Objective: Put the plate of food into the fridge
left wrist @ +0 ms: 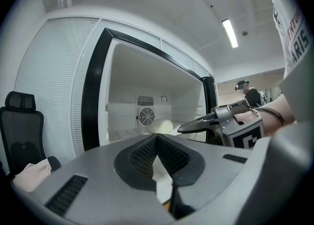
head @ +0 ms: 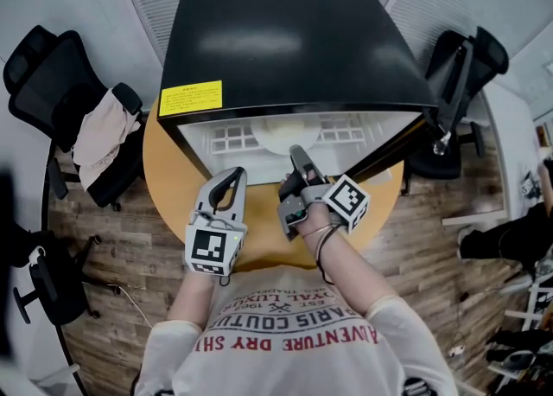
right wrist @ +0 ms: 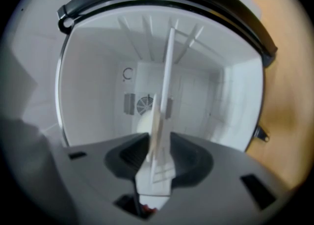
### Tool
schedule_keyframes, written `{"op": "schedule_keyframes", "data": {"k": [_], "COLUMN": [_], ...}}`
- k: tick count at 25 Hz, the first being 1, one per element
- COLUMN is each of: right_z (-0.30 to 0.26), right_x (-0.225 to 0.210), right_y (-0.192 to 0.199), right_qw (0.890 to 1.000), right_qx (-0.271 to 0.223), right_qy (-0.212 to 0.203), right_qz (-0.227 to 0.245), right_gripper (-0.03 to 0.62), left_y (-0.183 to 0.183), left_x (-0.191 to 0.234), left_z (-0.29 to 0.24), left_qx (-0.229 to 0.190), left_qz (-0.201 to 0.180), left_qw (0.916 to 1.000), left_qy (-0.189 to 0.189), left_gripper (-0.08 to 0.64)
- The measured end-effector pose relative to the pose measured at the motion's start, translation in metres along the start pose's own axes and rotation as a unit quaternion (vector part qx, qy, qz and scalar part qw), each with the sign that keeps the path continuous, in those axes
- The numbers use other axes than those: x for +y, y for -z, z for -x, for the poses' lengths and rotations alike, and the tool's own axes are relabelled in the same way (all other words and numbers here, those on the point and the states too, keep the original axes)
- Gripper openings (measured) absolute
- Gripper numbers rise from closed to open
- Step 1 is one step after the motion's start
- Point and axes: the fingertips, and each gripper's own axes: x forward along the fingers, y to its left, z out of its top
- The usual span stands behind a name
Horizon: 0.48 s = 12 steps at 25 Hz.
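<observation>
A black mini fridge stands open on a round wooden table. Inside, on its white shelf, rests the pale plate of food, which shows in front of the rear fan in the left gripper view and the right gripper view. My right gripper, turned on its side, reaches to the shelf's front edge. It is open, with a thin white edge running between its jaws untouched. My left gripper hangs shut and empty in front of the fridge, left of the right one.
The fridge door swings out to the right. A black office chair with a cloth over it stands at the left, and another chair at the right. A yellow label sits on the fridge top.
</observation>
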Motion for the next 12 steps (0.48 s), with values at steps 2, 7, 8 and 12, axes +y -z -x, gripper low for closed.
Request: {"op": "schedule_keyframes", "data": {"k": [2, 7, 8, 12], "right_z": [-0.002, -0.001, -0.001, 0.003], "right_x": [0.0, 0.003, 0.004, 0.003], "right_y": [-0.001, 0.001, 0.002, 0.01], "right_qw": [1.0, 1.0, 1.0, 1.0], "right_qx": [0.0, 0.003, 0.005, 0.016], "right_qy": [-0.003, -0.013, -0.011, -0.004], "right_qz": [-0.002, 0.011, 0.022, 0.024], "right_gripper": [0.155, 0.154, 0.153, 0.153], "left_y": [0.001, 0.001, 0.001, 0.001], "left_x": [0.0, 0.003, 0.004, 0.003], "left_z": [0.001, 0.004, 0.004, 0.005], "left_qx": [0.0, -0.001, -0.001, -0.001], "left_qz": [0.001, 0.006, 0.006, 0.008], "left_qw": [1.0, 1.0, 1.0, 1.0], "left_qy": [0.0, -0.002, -0.002, -0.003], "left_gripper": [0.029, 0.029, 0.029, 0.029]}}
